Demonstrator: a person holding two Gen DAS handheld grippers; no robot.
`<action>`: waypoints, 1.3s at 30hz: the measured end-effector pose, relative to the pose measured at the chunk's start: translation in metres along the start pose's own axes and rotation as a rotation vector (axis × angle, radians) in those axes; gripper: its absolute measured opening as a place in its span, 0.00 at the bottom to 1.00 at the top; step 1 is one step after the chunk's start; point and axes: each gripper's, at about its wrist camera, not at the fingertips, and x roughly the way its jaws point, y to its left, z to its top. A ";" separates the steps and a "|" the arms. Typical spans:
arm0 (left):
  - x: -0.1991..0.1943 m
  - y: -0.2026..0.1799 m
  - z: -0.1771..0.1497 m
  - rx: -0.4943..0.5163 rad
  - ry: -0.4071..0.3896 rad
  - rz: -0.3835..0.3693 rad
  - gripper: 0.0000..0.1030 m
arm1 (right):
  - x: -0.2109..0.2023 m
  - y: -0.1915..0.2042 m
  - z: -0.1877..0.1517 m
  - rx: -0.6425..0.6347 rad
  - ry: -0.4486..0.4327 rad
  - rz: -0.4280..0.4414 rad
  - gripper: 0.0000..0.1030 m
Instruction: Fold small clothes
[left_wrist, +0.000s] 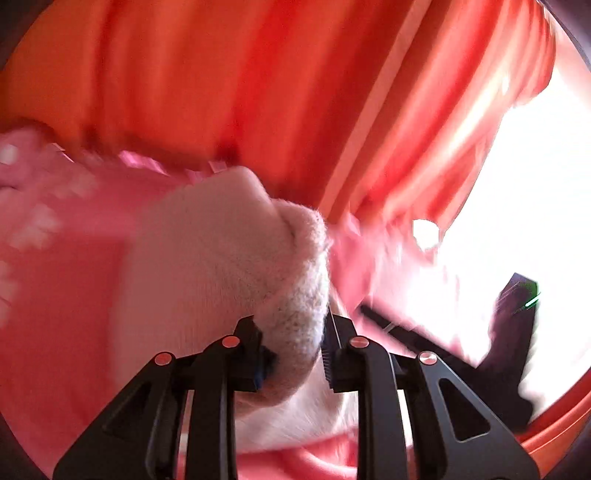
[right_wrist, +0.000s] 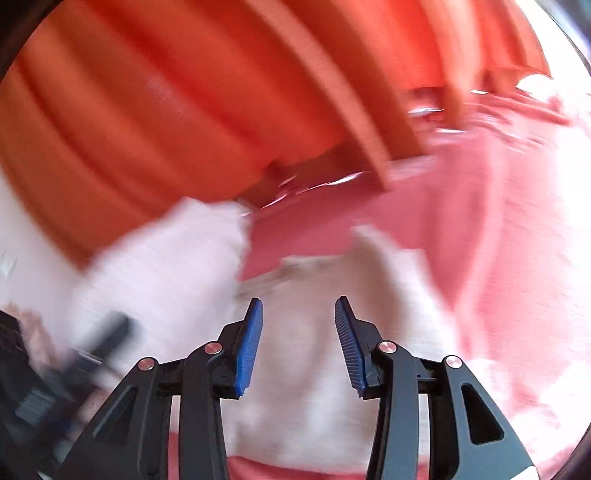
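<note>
Two grippers we hold: our left gripper (left_wrist: 293, 347) is clamped on the white sock's (left_wrist: 221, 266) cuff above pink cloth (left_wrist: 55, 295), while our right gripper (right_wrist: 299, 343) hangs parted over the sock (right_wrist: 295, 332).

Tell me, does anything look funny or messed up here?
Nothing looks broken or spilled. The left claw pinches the fluffy white garment bunched at its edge, the right claw is open above it, and both pictures are blurry.
</note>
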 end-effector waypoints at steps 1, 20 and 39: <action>0.023 -0.006 -0.013 0.022 0.055 0.009 0.25 | 0.001 -0.012 -0.003 0.040 0.007 0.006 0.42; 0.003 0.081 -0.085 0.120 0.158 0.371 0.72 | 0.098 0.022 -0.031 0.016 0.336 0.013 0.70; 0.015 0.078 -0.085 0.048 0.246 0.324 0.26 | 0.067 -0.019 -0.018 0.034 0.223 -0.134 0.34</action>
